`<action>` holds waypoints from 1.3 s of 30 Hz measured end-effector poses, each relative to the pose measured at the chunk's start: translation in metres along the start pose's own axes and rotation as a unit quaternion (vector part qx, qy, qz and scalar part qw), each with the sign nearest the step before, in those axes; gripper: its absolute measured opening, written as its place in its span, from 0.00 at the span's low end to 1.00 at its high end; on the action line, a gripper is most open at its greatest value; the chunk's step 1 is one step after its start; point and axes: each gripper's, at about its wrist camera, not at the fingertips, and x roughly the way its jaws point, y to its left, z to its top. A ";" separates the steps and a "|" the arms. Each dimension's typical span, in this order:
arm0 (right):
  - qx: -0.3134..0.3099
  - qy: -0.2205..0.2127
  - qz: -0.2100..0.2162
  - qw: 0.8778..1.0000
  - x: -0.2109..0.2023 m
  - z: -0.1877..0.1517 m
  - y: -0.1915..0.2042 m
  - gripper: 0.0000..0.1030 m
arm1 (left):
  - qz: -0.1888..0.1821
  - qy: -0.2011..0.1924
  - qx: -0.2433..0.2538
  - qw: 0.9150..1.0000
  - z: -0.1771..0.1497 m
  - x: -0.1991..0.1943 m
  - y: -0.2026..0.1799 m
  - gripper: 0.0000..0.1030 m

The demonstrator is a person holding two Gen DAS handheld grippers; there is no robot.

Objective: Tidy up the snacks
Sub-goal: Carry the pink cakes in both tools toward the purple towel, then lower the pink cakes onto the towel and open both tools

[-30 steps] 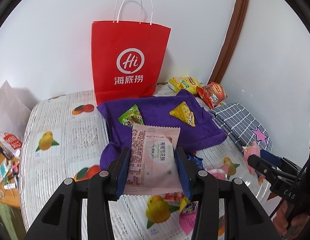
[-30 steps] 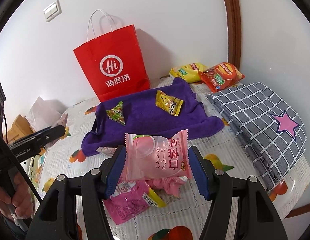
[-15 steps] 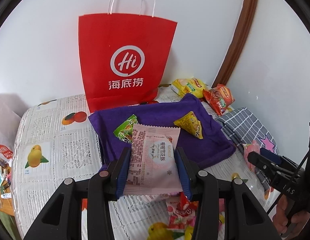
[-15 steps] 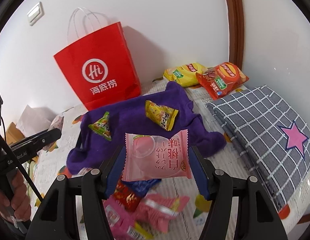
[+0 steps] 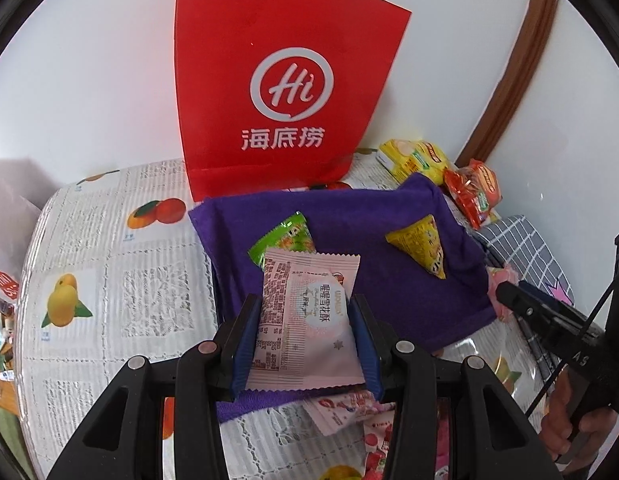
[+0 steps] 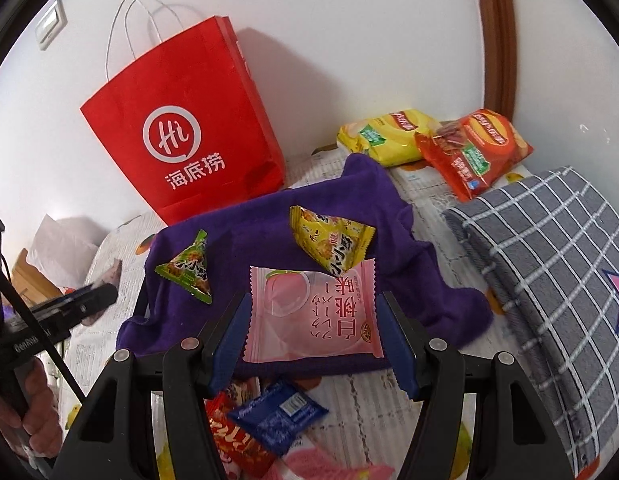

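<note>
Both packets are now carried over the purple towel (image 5: 349, 240): left gripper (image 5: 305, 334) jaws clamped on snowflake-crisp packet (image 5: 305, 320), right gripper (image 6: 313, 330) jaws on peach packet (image 6: 313, 312); placement appears imminent.

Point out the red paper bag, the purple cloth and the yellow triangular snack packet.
red paper bag (image 5: 285, 80), left wrist view, on its white logo.
purple cloth (image 6: 261, 232), right wrist view, bare middle area.
yellow triangular snack packet (image 6: 329, 240), right wrist view, packet's centre.

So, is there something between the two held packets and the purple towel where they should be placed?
Nothing visible blocks either. The left gripper holds the pale pink packet and the right gripper the peach packet above the purple towel; only the green snack and yellow snack lie there.
</note>
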 end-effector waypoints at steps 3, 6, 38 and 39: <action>-0.002 -0.001 0.003 1.000 0.004 0.005 -0.002 0.61 | -0.003 -0.003 -0.002 1.000 0.007 0.001 -0.002 0.41; -0.007 -0.003 0.005 1.000 0.008 0.013 -0.003 0.61 | -0.004 -0.006 0.000 1.000 0.012 0.005 -0.005 0.41; -0.026 0.064 -0.006 0.998 0.089 0.004 -0.025 0.64 | -0.016 0.046 -0.034 0.998 0.003 0.052 0.011 0.42; -0.023 0.066 -0.002 0.998 0.089 0.004 -0.025 0.64 | -0.015 0.046 -0.033 0.998 0.003 0.052 0.011 0.42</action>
